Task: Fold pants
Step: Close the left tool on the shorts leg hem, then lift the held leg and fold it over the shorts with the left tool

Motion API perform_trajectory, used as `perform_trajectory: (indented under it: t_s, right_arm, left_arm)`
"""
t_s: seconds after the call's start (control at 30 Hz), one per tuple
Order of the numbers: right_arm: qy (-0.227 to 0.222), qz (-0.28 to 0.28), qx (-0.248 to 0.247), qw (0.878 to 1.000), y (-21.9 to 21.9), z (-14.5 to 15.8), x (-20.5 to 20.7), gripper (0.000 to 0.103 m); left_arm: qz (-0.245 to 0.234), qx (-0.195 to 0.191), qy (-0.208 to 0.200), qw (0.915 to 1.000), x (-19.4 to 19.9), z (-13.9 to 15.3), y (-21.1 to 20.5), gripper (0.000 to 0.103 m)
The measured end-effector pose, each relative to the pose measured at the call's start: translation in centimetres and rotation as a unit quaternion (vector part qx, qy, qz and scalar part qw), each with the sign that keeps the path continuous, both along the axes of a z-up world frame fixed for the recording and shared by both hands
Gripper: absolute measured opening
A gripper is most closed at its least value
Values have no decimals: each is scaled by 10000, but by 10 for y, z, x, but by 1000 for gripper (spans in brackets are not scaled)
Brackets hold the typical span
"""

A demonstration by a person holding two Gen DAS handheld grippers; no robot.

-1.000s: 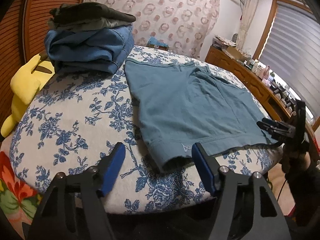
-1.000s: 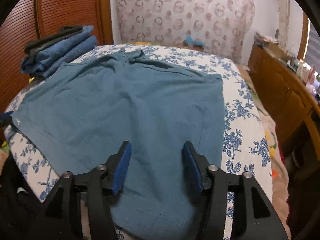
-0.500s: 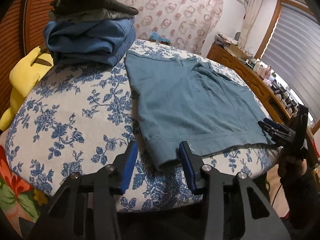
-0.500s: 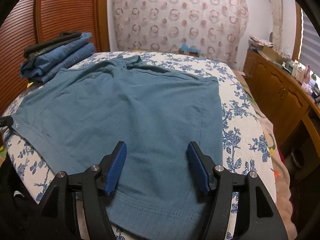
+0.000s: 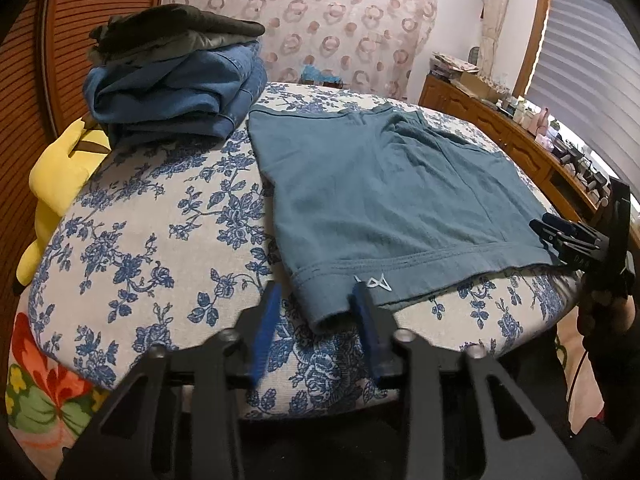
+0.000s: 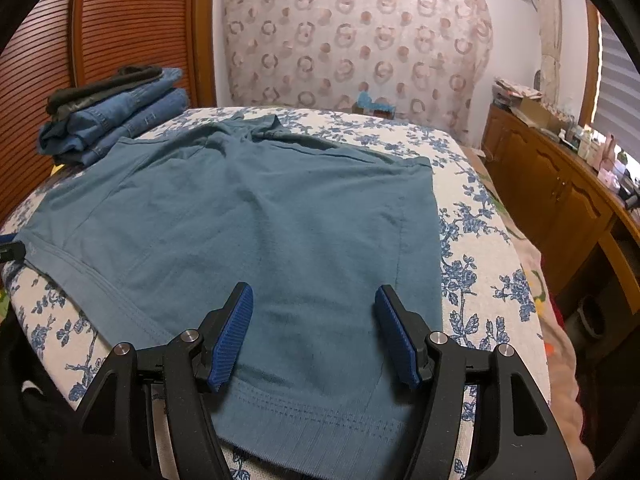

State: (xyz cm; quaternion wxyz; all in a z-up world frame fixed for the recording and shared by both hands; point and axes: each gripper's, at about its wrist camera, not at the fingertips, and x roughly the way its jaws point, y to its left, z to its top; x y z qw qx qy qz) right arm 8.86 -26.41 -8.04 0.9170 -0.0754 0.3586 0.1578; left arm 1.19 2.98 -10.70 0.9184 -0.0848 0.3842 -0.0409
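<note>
Teal shorts (image 5: 380,200) lie flat on a bed with a blue floral cover (image 5: 152,232); they also fill the right wrist view (image 6: 260,232). My left gripper (image 5: 316,312) is open, its blue pads either side of the near left corner of the hem, by a small white logo (image 5: 374,282). My right gripper (image 6: 314,320) is open, low over the hem at the near right corner. It also shows at the right edge of the left wrist view (image 5: 560,236).
A stack of folded jeans and dark clothes (image 5: 176,80) sits at the far left of the bed. A yellow cushion (image 5: 60,176) lies beside it. A wooden cabinet with clutter (image 6: 560,184) runs along the right. A patterned curtain (image 6: 360,32) hangs behind.
My left gripper moved forward to the hem corner and its jaws narrowed around it. My right gripper drew back a little toward the near hem and its jaws opened wider.
</note>
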Motion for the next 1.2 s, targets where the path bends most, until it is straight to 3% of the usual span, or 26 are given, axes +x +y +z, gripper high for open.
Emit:
perform_trajectory:
  t_s: [0.33, 0.5, 0.87, 1.2]
  right_arm:
    - [71, 9, 67, 10000, -3, 0, 2, 65]
    - [77, 12, 69, 9999, -3, 0, 2, 65]
    - [69, 11, 66, 10000, -3, 0, 2, 65]
    - [-70, 0, -49, 10000, -1, 0, -2, 65]
  left_arm:
    - [-146, -688, -163, 9974, -4, 6, 10, 10]
    - [-247, -631, -351, 9971, -2, 19, 4, 4]
    - [-699, -521, -774, 9932, 28, 59, -24, 3]
    - [-1144, -442, -790, 9893, 59, 69, -57, 3]
